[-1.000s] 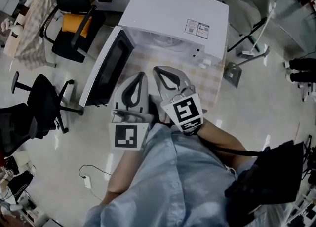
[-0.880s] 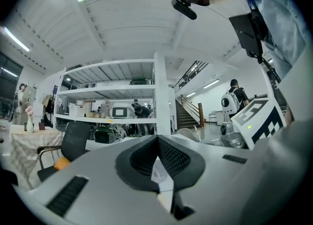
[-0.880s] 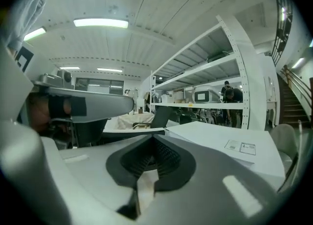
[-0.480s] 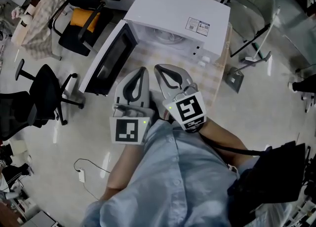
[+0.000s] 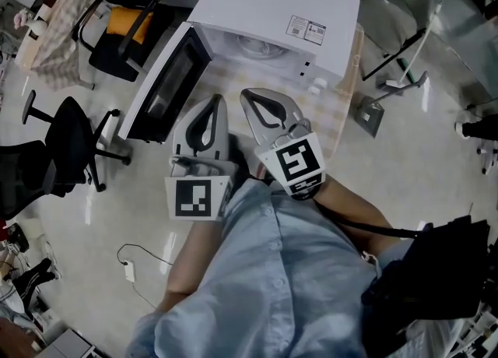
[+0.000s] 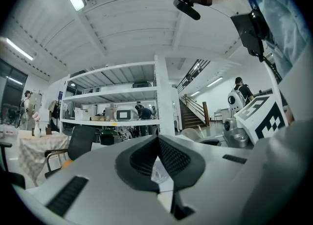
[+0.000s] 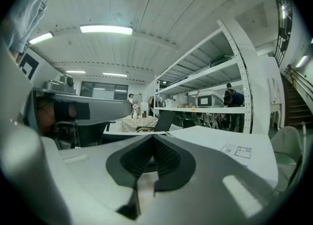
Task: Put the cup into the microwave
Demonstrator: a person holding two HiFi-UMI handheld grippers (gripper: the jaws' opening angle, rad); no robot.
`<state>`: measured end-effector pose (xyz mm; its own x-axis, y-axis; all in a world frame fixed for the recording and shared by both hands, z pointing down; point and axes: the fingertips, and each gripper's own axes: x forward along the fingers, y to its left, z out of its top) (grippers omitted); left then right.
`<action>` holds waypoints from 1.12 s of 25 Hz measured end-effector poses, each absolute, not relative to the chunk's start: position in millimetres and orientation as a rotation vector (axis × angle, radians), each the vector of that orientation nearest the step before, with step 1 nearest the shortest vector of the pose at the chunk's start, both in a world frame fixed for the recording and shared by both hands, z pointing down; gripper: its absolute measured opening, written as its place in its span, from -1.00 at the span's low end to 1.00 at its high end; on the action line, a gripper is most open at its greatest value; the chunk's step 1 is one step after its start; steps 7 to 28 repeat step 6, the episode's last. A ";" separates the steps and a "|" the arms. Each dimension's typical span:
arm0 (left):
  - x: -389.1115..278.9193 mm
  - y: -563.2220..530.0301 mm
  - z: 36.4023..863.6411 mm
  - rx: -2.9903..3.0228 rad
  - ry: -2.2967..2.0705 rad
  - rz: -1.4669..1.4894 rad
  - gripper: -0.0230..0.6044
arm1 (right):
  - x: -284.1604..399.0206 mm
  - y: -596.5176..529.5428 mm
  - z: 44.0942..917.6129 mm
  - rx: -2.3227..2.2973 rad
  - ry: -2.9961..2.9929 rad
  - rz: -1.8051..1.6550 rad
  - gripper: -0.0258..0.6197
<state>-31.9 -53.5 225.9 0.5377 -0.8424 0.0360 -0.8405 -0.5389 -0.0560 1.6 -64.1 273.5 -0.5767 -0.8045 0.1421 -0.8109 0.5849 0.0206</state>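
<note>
The white microwave (image 5: 272,6) stands on a table with a checked cloth (image 5: 331,123). Its door (image 5: 163,92) hangs open to the left. A pale round shape (image 5: 261,47) shows in the cavity; I cannot tell whether it is the cup. My left gripper (image 5: 215,101) and right gripper (image 5: 247,95) are held side by side just in front of the opening, both shut and empty. In the left gripper view the left gripper (image 6: 157,140) has its tips meeting. The right gripper (image 7: 152,138) looks the same in its own view, with the microwave's top (image 7: 220,143) beyond it.
Black office chairs stand at the left (image 5: 66,154) and back left (image 5: 117,6), the latter with an orange cushion. A folding chair (image 5: 397,6) is at the back right. A cable (image 5: 132,267) lies on the floor and a black bag (image 5: 436,271) hangs at my right.
</note>
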 end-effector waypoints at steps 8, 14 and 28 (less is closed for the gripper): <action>-24.4 -55.9 227.1 -2.727 1.488 -0.100 -0.91 | 8.6 -67.3 274.5 1.378 -2.680 0.075 -0.92; -24.4 -55.9 227.1 -2.727 1.488 -0.100 -0.91 | 8.6 -67.3 274.5 1.378 -2.680 0.075 -0.92; -24.4 -55.9 227.1 -2.727 1.488 -0.100 -0.91 | 8.6 -67.3 274.5 1.378 -2.680 0.075 -0.92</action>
